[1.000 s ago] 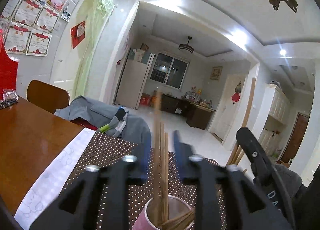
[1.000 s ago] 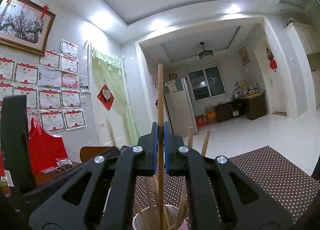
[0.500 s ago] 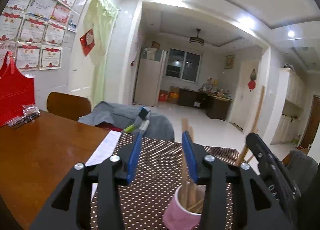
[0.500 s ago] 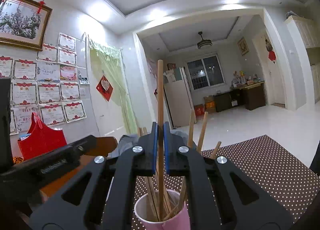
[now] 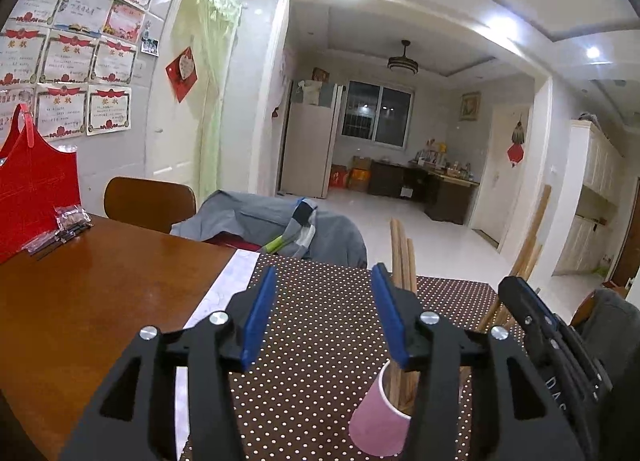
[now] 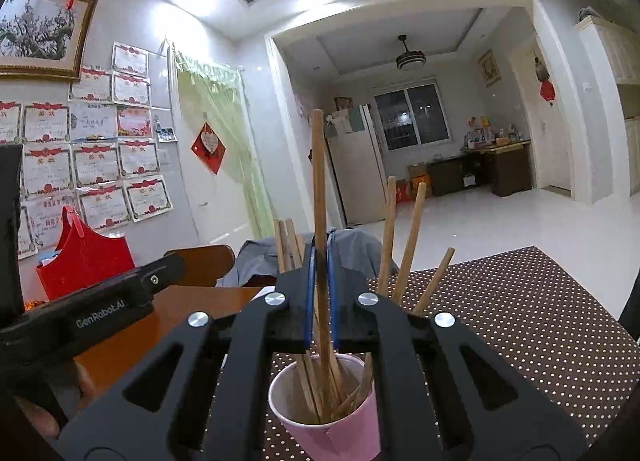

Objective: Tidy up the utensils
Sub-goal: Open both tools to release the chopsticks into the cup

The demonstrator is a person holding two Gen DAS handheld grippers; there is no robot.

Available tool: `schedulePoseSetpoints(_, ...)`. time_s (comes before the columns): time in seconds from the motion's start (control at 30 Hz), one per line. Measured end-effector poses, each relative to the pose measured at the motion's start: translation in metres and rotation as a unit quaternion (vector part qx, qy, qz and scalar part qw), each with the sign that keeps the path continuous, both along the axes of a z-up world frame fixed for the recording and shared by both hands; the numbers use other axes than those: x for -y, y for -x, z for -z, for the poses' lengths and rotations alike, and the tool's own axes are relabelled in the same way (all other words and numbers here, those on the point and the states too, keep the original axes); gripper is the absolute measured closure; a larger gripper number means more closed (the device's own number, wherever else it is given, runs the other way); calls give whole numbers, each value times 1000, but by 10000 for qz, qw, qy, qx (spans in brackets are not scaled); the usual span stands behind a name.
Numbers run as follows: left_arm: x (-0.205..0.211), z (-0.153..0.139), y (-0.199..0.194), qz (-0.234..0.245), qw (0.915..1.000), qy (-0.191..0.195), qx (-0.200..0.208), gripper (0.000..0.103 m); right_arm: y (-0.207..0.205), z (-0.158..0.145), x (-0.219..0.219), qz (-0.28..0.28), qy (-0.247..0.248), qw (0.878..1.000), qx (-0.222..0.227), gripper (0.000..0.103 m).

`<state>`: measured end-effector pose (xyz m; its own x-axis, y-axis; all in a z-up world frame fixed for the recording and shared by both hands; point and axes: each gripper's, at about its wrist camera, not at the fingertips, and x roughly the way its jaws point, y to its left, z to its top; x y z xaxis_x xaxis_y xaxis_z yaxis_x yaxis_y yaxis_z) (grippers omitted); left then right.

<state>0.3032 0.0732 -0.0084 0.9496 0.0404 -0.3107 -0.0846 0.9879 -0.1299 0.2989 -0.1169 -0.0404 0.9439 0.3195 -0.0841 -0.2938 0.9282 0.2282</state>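
Right wrist view: the right hand-held gripper is seen at the centre of the frame, closed on 1 wooden chopstick, which is held upright with its lower end inside the pink paper cup at the bottom centre. Several other chopsticks are leaned against the cup's rim at different angles. In the left wrist view, the left hand-held gripper is seen spread wide and empty at the lower centre, with the cup just right of it and partly hidden behind its right finger.

A spill is judged the main risk: the cup is thin paper, light and tapered, and looks tilted in the left wrist view, so a sideways push from the held stick or from the nearby left finger could tip it. A release from this height could also let the smooth round stick bounce out.

The cup is set on a brown cloth dotted white, laid over a glossy wooden tabletop. The gripper pads are blue and flat.
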Motion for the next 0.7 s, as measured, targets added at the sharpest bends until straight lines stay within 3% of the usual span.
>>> schedulePoseSetpoints(0.03,0,0,-2,4,10000,-13,-11,53,0,0,-1,14,35,10000,-3,84)
schedulePoseSetpoints(0.07,0,0,-2,3,10000,-22,-18,53,1,-1,-2,37,55,10000,-1,63)
schedulePoseSetpoints(0.1,-1,0,-2,-8,10000,-18,-24,53,2,-1,-1,53,32,10000,24,51)
schedulePoseSetpoints(0.13,-1,0,-2,-11,10000,-11,-30,53,4,-2,-1,59,0,10000,65,46)
schedulePoseSetpoints(0.7,5,-4,1,53,9999,-56,-70,53,14,-13,11,228,-86,9997,-100,46)
